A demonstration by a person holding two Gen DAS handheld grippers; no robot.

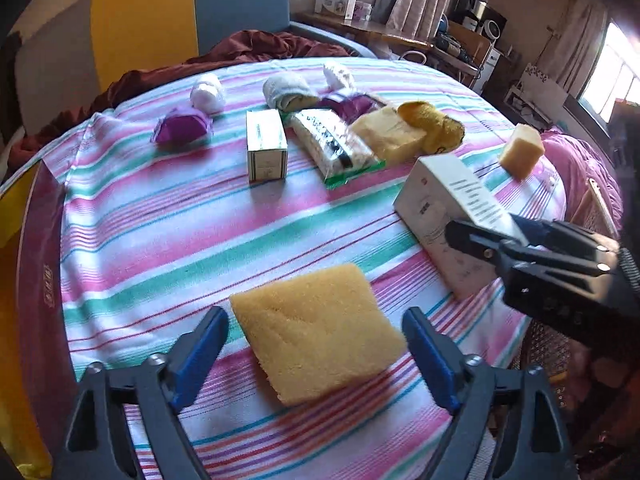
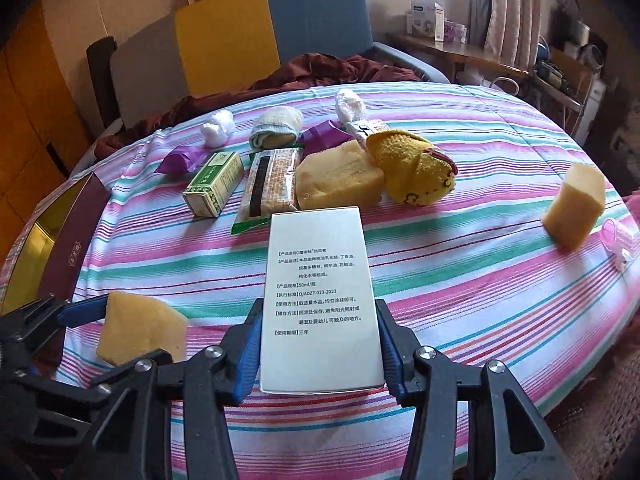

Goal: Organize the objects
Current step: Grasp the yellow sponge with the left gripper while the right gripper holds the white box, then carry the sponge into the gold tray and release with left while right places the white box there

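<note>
**A:** So what's being held right now, anything?

**B:** Yep, the white box (image 2: 320, 304) with black printed text is clamped between the blue pads of the right claw (image 2: 318, 350). It's gripped by its long sides near the close end, with the printed face turned up toward the camera. In the left wrist view its far end is seen resting on or just above the striped sheet (image 1: 160, 240); contact can't be told for sure.

**A:** And the left claw?

**B:** The left claw (image 1: 316, 354) is spread wide apart, nothing pinched. A flat yellow sponge (image 1: 316, 332) is lying on the sheet between its fingers, not touched by either pad.

**A:** Where's everything else sitting?

**B:** It's all laid out on a bed, no counter involved. Further back a loose row can be seen: a green box (image 2: 214, 184), a snack packet (image 2: 272, 184), a thick sponge block (image 2: 340, 182) and a yellow sock (image 2: 412, 168), pretty much side by side, the sock leaning on the block. Behind those, purple wrappers (image 1: 182, 130) and some rolled white socks (image 1: 208, 94) are scattered. One more sponge cube (image 2: 576, 204) is parked well apart on the right, with a small pink thing (image 2: 618, 236) just beside it, too blurry to name.
</note>
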